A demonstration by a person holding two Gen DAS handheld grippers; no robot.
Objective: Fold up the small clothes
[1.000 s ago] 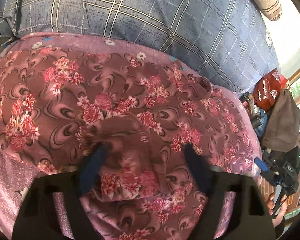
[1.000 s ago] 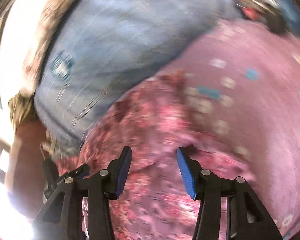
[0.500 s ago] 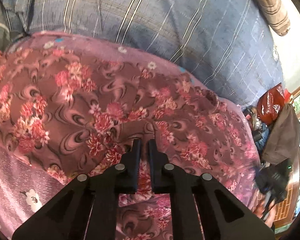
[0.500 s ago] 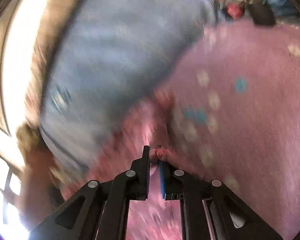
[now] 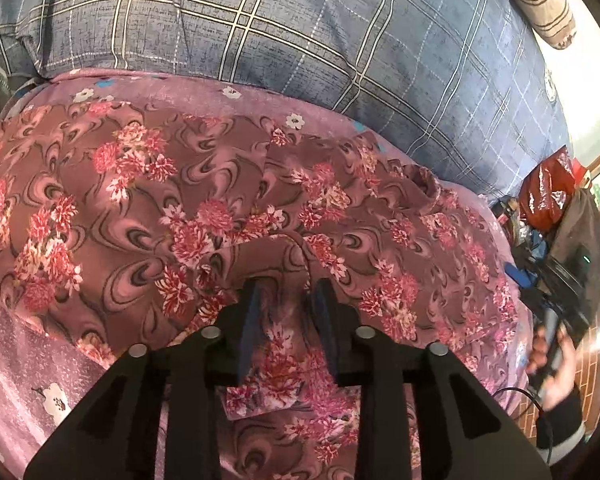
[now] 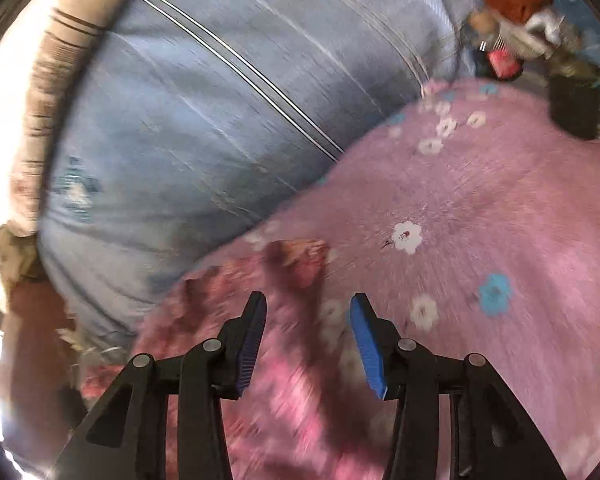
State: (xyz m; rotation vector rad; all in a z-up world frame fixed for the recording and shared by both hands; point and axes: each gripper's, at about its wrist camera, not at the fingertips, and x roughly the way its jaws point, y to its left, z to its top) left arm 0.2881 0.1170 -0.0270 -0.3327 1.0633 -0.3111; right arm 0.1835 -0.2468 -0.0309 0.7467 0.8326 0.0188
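Ok so closest in on the left side, the left gripper [image 5: 286,300] is pointed down at the floral garment [image 5: 140,216], jaws fairly narrow w/ a raised fold of that fabric sitting between the dark blue pads [image 5: 249,324]. They're opening right now, and tbh I can't tell if the pads actually touch the cloth or have just let go, looks loose to me. The garment itself is a brownish-pink thing w/ red & pink flower clusters, spread across the pink bedspread [image 5: 32,364], w/ a small folded flap poking out under the gripper near the bottom. Over on the other side, the right gripper [image 6: 308,336] has its jaws apart at a medium width and opening too, blue pads [image 6: 366,344] clearly visible. Nothing pinched there: between them there's just the garment's edge [image 6: 236,288] and bedspread lying flat underneath. That view is pretty smeary btw so details are mushy. A corner of the garment sits just past the right fingertips, and the bedspread w/ little white & blue flowers runs off to the right. Further back, a big blue plaid quilt [image 5: 300,32] is bunched up behind the bedspread, touching its far edge. Beyond that there's a tan striped pillow [image 5: 540,4] at the top. Way off at the far side there's a red plastic bag [image 5: 548,192] & some dark clutter, and a person's hand [image 5: 556,360] on dark gear near the edge.
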